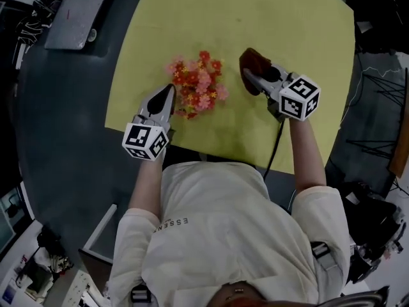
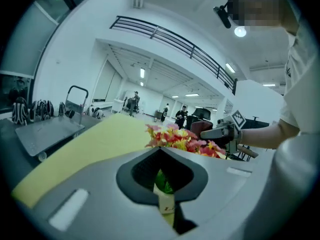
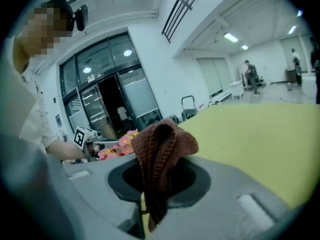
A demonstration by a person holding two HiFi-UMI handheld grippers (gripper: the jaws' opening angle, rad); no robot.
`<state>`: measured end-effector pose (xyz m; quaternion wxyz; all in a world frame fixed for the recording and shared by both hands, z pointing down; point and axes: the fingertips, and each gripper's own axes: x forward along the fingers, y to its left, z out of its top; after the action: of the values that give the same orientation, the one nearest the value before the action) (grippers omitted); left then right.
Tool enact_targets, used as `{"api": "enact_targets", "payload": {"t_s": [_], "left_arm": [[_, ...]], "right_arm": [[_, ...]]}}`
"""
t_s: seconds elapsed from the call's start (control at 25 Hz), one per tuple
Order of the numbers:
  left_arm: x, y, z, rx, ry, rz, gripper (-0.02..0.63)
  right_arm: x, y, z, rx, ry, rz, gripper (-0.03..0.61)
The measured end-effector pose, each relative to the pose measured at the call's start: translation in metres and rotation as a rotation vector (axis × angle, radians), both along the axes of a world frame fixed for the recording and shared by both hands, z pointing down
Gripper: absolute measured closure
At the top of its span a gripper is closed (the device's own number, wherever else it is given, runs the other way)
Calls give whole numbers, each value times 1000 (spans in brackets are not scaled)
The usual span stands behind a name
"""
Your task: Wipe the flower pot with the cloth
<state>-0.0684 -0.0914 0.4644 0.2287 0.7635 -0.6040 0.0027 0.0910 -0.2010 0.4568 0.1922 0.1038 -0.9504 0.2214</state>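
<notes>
Over the middle of a yellow mat (image 1: 287, 31), a person readies a small flower pot for wiping. The pot itself is hidden under its pink and red blooms (image 1: 198, 85), toward the mat's near edge. The left gripper (image 1: 171, 89), at the mat's left side, is pressed together on a green leaf (image 2: 162, 181) and pale tag (image 2: 167, 204). The right gripper (image 1: 250, 77), over the mat's right half, pinches a fold of the brown knitted cloth (image 1: 251, 59). The cloth looks soft and limp. The plant seems light, easily tipped and easily crushed, and a hold on the pot's body would likely be steadier. The tag's print is unreadable, and the person's pale shirt (image 1: 223, 216) shows lettering beginning "ESSEN".
</notes>
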Motion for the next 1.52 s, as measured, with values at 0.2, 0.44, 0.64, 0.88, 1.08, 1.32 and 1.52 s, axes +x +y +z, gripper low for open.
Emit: {"api": "enact_targets", "payload": {"t_s": [0.2, 0.44, 0.64, 0.88, 1.08, 1.32, 1.52], "left_arm": [[-21, -2, -43, 123, -24, 69, 598], [-52, -5, -65, 159, -31, 225, 598], [-101, -5, -77, 183, -33, 327, 598], [-138, 17, -68, 162, -46, 433, 598], [-170, 28, -52, 114, -22, 436, 598], [-186, 37, -28, 70, -6, 443, 598], [-198, 43, -7, 23, -5, 447, 598]], "right_arm": [[5, 25, -56, 82, -49, 225, 520], [-24, 54, -99, 102, -83, 420, 520], [-79, 83, -109, 107, -84, 513, 520], [-151, 122, -99, 93, -60, 549, 520], [-211, 138, -56, 66, 52, 587, 518], [-250, 138, 13, -11, 147, 670, 517], [-247, 124, 67, -35, 229, 795, 517]]}}
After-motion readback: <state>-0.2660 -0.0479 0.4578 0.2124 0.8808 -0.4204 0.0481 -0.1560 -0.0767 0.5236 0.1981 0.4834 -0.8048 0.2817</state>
